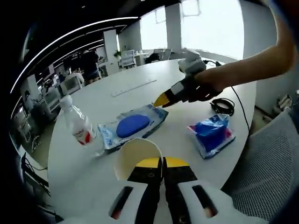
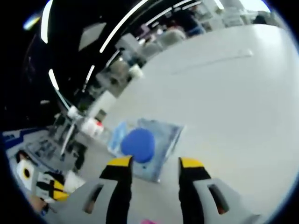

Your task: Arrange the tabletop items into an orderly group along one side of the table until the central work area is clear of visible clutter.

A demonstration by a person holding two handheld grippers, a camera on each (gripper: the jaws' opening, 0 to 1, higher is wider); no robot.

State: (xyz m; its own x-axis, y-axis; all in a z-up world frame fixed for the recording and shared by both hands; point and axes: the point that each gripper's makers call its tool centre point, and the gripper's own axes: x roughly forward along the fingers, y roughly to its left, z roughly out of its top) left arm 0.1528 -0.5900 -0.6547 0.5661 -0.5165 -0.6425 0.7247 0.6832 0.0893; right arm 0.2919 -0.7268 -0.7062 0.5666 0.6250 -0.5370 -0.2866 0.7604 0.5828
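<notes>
My left gripper (image 1: 163, 163) is at the table's near edge, its yellow-tipped jaws shut on the rim of a cream paper cup (image 1: 135, 156). Past the cup lies a wet-wipes pack (image 1: 133, 125) with a round blue lid, and a clear water bottle (image 1: 78, 123) with a red label stands to its left. A blue tissue packet (image 1: 212, 135) lies to the right. A person's hand holds my right gripper (image 1: 161, 100) just over the far end of the wipes pack. In the right gripper view, my right gripper (image 2: 156, 163) is open above the wipes pack (image 2: 140, 144).
The white round table (image 1: 187, 74) carries a coiled black cable (image 1: 223, 105) at its right edge and a long white strip (image 1: 133, 87) farther back. A grey mesh chair (image 1: 273, 172) stands at the near right. Desks and people fill the room behind.
</notes>
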